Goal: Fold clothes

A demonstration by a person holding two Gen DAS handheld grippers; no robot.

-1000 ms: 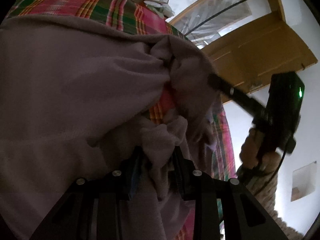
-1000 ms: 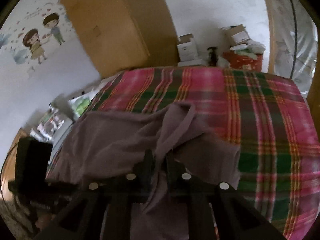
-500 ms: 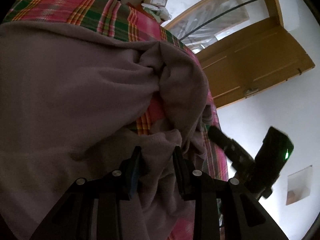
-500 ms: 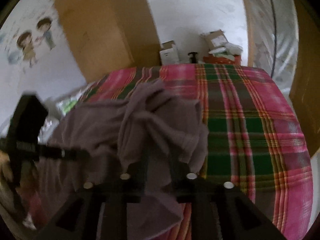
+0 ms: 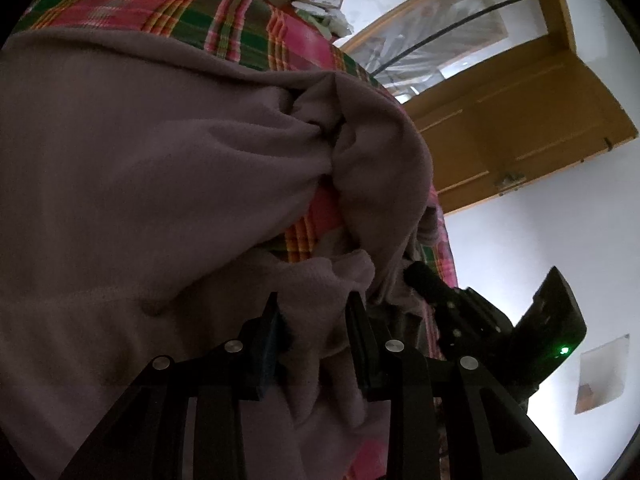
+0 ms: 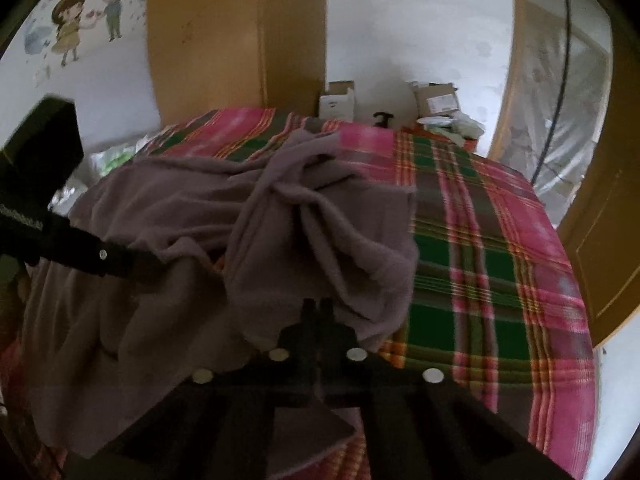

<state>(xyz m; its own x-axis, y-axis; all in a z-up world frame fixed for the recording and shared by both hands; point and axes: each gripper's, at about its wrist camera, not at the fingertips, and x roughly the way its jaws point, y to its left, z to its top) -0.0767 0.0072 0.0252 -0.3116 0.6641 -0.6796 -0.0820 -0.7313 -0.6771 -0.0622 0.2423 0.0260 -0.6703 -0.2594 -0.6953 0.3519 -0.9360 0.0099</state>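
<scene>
A mauve fleece garment [image 5: 160, 160] lies rumpled on the plaid bedspread [image 5: 240, 12], with one part folded over itself. My left gripper [image 5: 316, 312] is shut on a thick bunch of its near edge, which fills the gap between the fingers. In the right wrist view the garment [image 6: 320, 232] covers the bed's left half. My right gripper [image 6: 316, 308] is shut on a fold of it, fingers nearly together. The left gripper [image 6: 160, 270] reaches in from the left, its tips buried in cloth. The right gripper [image 5: 416, 276] shows low beside the left one.
The pink and green bedspread [image 6: 480, 260] is bare on the right half. Cardboard boxes [image 6: 338, 100] stand past the far end of the bed. A tall wooden cupboard [image 6: 240, 40] stands behind them and a wooden door [image 5: 520, 120] is at the right.
My right gripper has come down toward the bed's near edge, beside the left gripper, drawing the folded part of the garment with it. The left gripper keeps its hold.
</scene>
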